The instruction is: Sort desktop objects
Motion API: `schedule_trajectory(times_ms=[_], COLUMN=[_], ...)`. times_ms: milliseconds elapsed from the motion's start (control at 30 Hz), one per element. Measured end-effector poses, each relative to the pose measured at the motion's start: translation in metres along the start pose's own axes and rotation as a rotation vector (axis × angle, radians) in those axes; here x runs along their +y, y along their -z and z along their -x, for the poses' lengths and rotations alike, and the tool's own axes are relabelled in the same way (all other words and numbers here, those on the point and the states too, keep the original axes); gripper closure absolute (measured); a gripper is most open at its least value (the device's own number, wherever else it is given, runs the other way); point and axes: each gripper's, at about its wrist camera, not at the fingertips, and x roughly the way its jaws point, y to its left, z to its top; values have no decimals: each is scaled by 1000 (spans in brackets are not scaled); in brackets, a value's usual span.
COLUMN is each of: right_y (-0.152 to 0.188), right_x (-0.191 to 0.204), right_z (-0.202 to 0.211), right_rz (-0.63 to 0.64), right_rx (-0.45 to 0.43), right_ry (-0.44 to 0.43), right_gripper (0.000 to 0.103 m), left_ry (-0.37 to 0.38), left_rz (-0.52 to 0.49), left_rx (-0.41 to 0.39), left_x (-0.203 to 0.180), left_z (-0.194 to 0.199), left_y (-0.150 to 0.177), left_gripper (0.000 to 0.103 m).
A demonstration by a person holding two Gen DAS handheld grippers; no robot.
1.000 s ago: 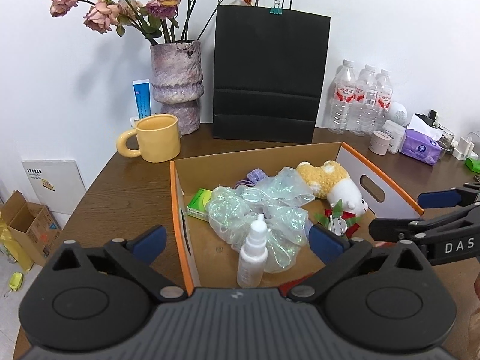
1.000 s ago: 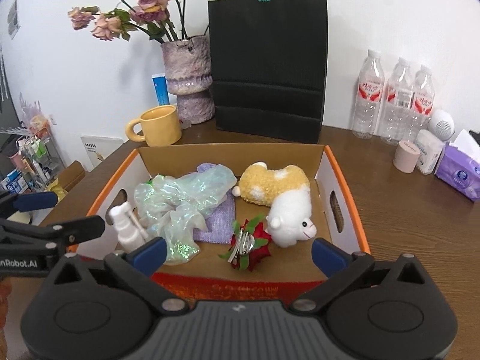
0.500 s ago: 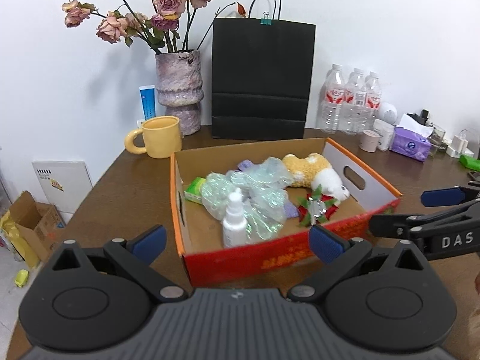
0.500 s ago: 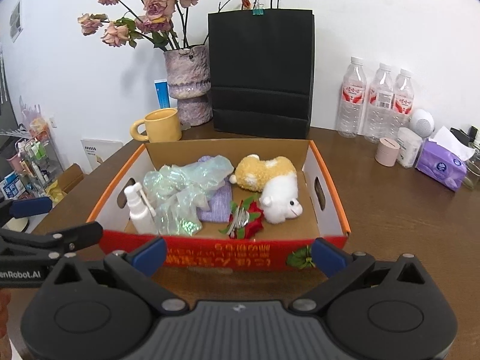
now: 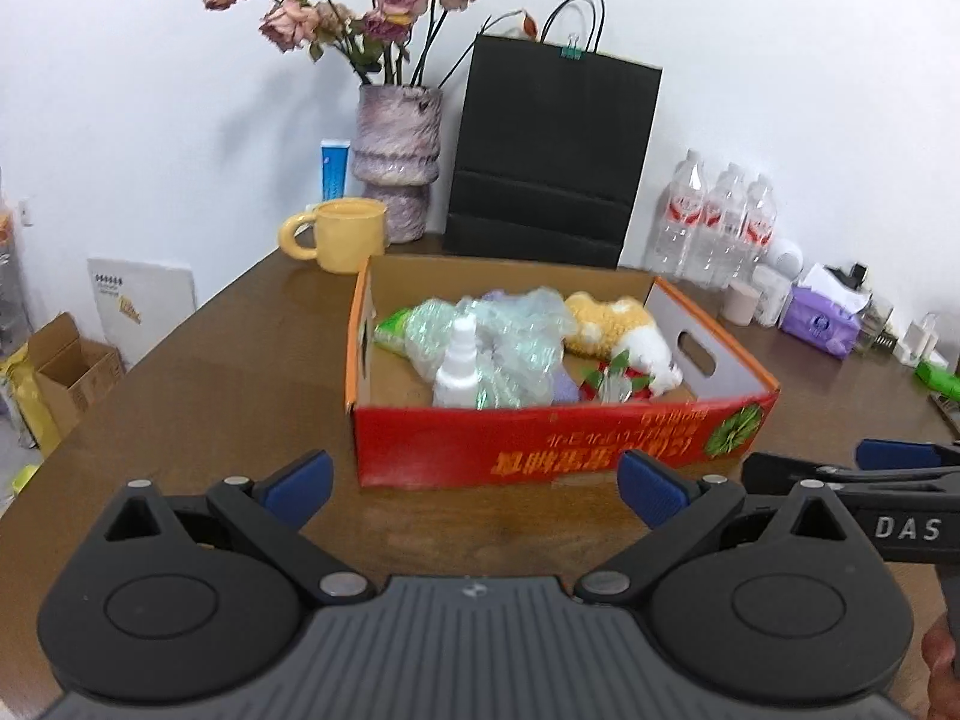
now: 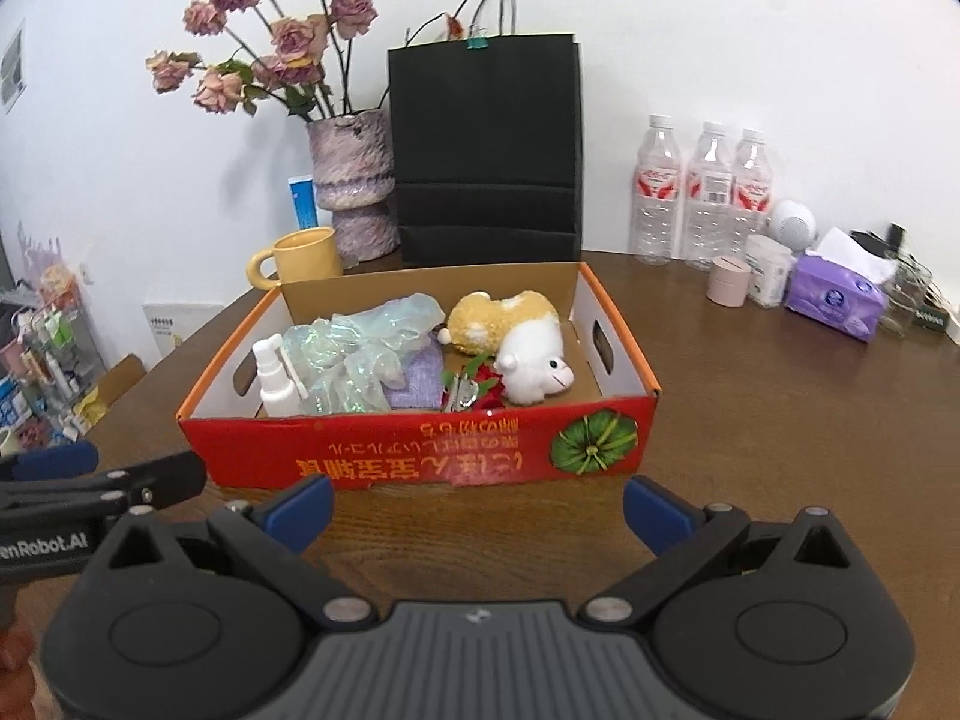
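Note:
A red and orange cardboard box (image 5: 558, 450) (image 6: 420, 456) stands on the brown table. It holds a white spray bottle (image 5: 457, 369) (image 6: 275, 381), an iridescent plastic bag (image 5: 510, 342) (image 6: 360, 354), a yellow and white plush toy (image 5: 618, 330) (image 6: 516, 342), a purple pouch (image 6: 414, 387), a red and green flower clip (image 6: 471, 387) and a green packet (image 5: 390, 333). My left gripper (image 5: 474, 489) is open and empty, in front of the box. My right gripper (image 6: 477, 507) is open and empty, also in front of it.
Behind the box stand a yellow mug (image 5: 342, 234), a vase of dried roses (image 5: 396, 180), a black paper bag (image 5: 552, 162) and three water bottles (image 6: 702, 192). A purple tissue pack (image 6: 837, 297) and small jars lie at the right. The table's left edge drops to floor boxes (image 5: 66, 372).
Both grippers have drawn back from over the box, towards me and upward. The whole box, with its red front wall, now shows ahead of the open fingers. Nothing was picked up.

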Motion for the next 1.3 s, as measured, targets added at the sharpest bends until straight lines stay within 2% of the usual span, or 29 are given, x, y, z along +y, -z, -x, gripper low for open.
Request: schedule_trajectory(times_ms=[133, 433, 900, 1300], right_y=[6, 7, 4, -18], right_x=[1, 0, 0, 2], right_z=[-1, -3, -6, -7], right_rz=[8, -13, -13, -24], right_rx=[18, 21, 37, 107], right_ry=[-11, -12, -9, -23], right_gripper=[0, 0, 0, 0], left_ry=[-16, -52, -55, -44], left_rz=[-16, -73, -75, -52], left_rx=[27, 4, 11, 57], left_x=[-1, -9, -10, -7], left_z=[-3, -4, -7, -9], left_y=[4, 8, 5, -12], left_gripper=[0, 0, 0, 0])
